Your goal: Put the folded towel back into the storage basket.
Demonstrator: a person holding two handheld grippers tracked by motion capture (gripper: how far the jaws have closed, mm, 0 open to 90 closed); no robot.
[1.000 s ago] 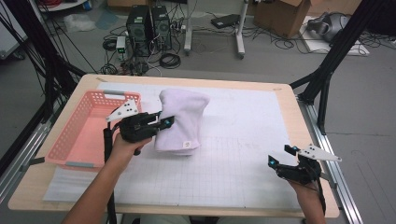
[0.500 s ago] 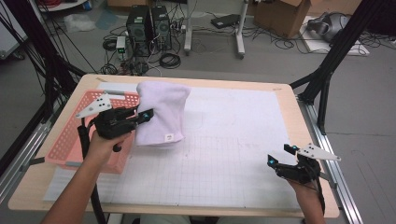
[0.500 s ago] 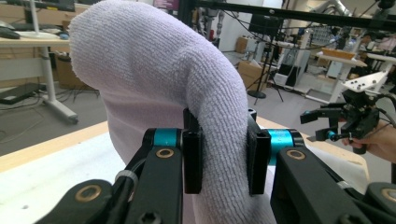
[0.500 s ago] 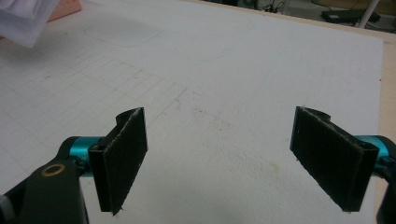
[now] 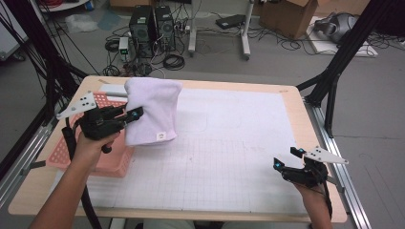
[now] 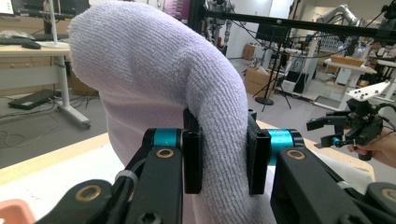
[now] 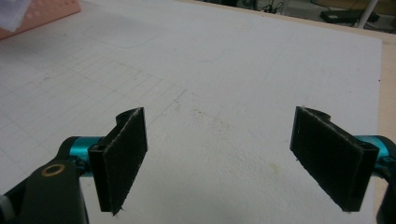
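Towel, high view: the folded lilac towel (image 5: 152, 112) hangs clear of the table (image 5: 229, 143), its bottom edge with the small label just past the right rim of the pink basket (image 5: 98, 157).
Left gripper, high view: the left gripper (image 5: 131, 116) bites the towel's left edge from the side, the hand above the basket's near half.
Advice, high view: carry the bundle fully over the basket's middle before lowering, since the hanging end (the labelled one) looks likely to catch on the rim.
Right gripper, high view: the right gripper (image 5: 282, 160) sits low near the table's right front corner, well apart from the towel.
Grip, left gripper view: both pads (image 6: 192, 161) press into a thick roll of the towel (image 6: 154, 79), jaws clamped on it; the fold bulges above them, so in my judgement the hold is sound but bulky.
Advice, left gripper view: release only once the cloth rests on the basket floor, or the fold may spring open.
Right gripper view: its jaws stand wide apart over the bare white gridded mat (image 7: 224, 70), nothing between them; a corner of the basket (image 7: 51, 14) shows far off.
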